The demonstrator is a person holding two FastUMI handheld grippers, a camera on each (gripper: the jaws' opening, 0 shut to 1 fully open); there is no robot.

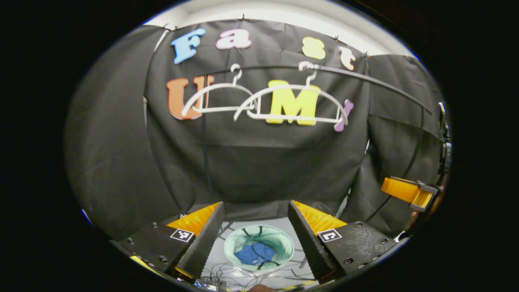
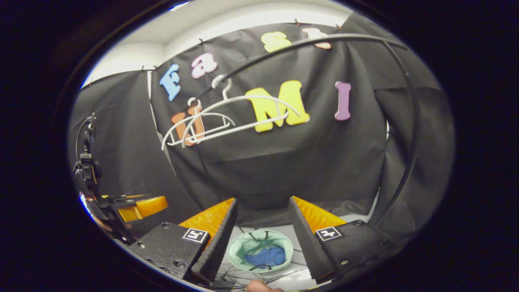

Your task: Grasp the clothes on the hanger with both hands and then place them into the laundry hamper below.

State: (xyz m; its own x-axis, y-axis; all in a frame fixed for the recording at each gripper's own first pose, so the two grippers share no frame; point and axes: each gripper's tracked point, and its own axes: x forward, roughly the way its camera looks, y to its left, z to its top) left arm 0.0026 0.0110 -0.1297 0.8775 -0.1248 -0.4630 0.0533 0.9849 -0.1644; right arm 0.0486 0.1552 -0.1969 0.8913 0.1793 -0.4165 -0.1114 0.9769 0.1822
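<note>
left gripper view
left gripper (image 1: pixel 255 227): jaws spread apart, nothing between them
laundry hamper (image 1: pixel 284 242): down below, showing through the gap between the fingers; round, pale green, sits on the floor
blue garment (image 1: pixel 254 253): bunched in the hamper bottom, off the hangers
hangers (image 1: pixel 290 103): two white ones, bare, on the dark rail (image 1: pixel 365 79) up high, well above the jaws; long axes run side to side along the rail, they overlap in the middle
right gripper (image 1: pixel 409 191): off to the right edge, about level with this one; can't tell how its jaws stand from here
key relation: garment lies straight down from the jaws, hangers straight up; nothing left on the hangers to grab, so I judge the drop is already made

right gripper view
right gripper (image 2: pixel 261 221): jaws parted, holding nothing
laundry hamper (image 2: pixel 241 243): again below, framed between the two fingers, slightly left of centre
blue garment (image 2: pixel 265 256): inside it, crumpled
hangers (image 2: pixel 227 115): same two, empty, up and to the left on the rail (image 2: pixel 308 42), tilted in this view
left gripper (image 2: pixel 140 207): low at the left edge, near
nearer gripper: hamper sits about midway under both, can't call either closer

count: 2 grippers, 2 hangers, 1 hamper, 1 garment
</note>
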